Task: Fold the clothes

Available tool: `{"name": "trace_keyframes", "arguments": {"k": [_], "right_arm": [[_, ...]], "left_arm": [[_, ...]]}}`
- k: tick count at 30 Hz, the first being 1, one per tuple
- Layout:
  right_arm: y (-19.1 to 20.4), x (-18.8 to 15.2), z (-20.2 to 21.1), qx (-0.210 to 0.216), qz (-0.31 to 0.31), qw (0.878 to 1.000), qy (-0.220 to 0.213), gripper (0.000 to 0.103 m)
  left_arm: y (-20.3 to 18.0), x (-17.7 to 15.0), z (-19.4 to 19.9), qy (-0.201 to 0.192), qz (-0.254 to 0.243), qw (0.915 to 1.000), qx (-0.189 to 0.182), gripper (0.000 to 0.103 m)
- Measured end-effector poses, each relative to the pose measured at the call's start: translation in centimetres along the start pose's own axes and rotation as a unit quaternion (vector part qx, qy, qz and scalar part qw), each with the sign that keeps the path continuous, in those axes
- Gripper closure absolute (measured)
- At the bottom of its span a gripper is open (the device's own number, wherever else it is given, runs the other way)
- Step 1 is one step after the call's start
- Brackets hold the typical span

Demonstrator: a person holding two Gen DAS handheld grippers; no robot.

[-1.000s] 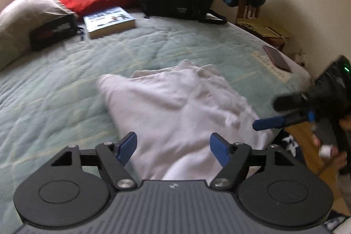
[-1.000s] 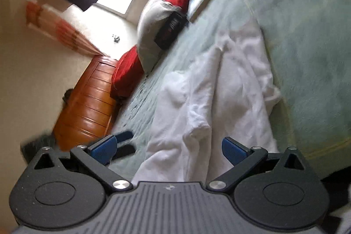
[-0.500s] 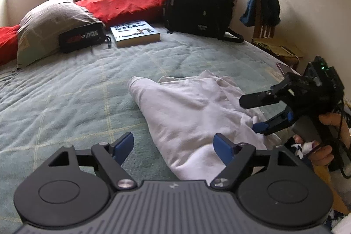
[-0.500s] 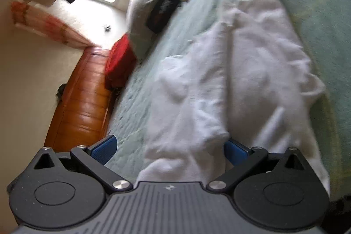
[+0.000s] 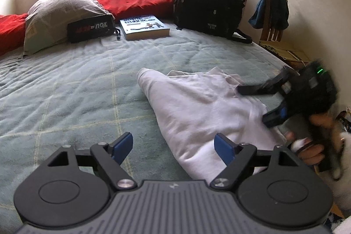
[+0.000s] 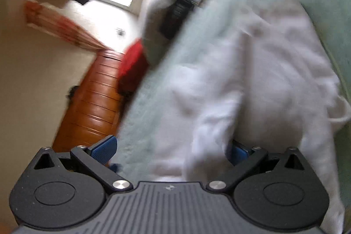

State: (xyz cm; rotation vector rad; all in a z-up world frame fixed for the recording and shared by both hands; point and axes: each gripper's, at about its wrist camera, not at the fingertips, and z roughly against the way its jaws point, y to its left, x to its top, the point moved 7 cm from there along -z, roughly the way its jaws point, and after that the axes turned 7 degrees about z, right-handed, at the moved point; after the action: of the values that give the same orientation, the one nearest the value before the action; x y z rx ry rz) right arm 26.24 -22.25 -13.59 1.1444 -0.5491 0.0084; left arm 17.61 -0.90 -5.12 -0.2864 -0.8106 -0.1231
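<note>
White sweatshirt [image 5: 197, 106], crumpled on green quilt [image 5: 76, 89], long axis running away from both grippers: right gripper [image 5: 261, 102], jaws wide, at its near-right edge and nearer; left gripper [image 5: 174, 145], jaws wide, empty, just short of hem.

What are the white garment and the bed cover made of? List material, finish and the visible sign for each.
White garment: soft knit, probably cotton; matte, with limp rumpled folds and a ribbed-looking hem.
Bed cover: quilted fabric, pale green, matte; stitched grid lines and puckered surface. Fibre cannot be told.
</note>
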Motion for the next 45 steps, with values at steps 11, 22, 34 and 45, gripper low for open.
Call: {"name": "trace_keyframes", "arguments": {"k": [11, 22, 34, 45], "right_arm": [[-1.8, -0.5, 1.7, -0.002, 0.013, 0.996, -0.083, 0.045], [-2.7, -0.5, 0.3, -0.056, 0.036, 0.994, -0.085, 0.083], [1.8, 4.1, 4.0, -0.171, 0.188, 0.966, -0.043, 0.085], [-0.3, 5.0, 6.5, -0.195, 0.170, 0.966, -0.021, 0.086]], "left_arm": [[0.2, -0.7, -0.3, 0.007, 0.006, 1.0000, 0.000, 0.021], [0.0, -1.2, -0.4, 0.013, 0.002, 0.9999, 0.008, 0.021], [0.1, -1.2, 0.1, 0.010, -0.006, 0.9999, 0.006, 0.020], [0.1, -1.0, 0.0, 0.014, -0.007, 0.9999, 0.003, 0.020]]}}
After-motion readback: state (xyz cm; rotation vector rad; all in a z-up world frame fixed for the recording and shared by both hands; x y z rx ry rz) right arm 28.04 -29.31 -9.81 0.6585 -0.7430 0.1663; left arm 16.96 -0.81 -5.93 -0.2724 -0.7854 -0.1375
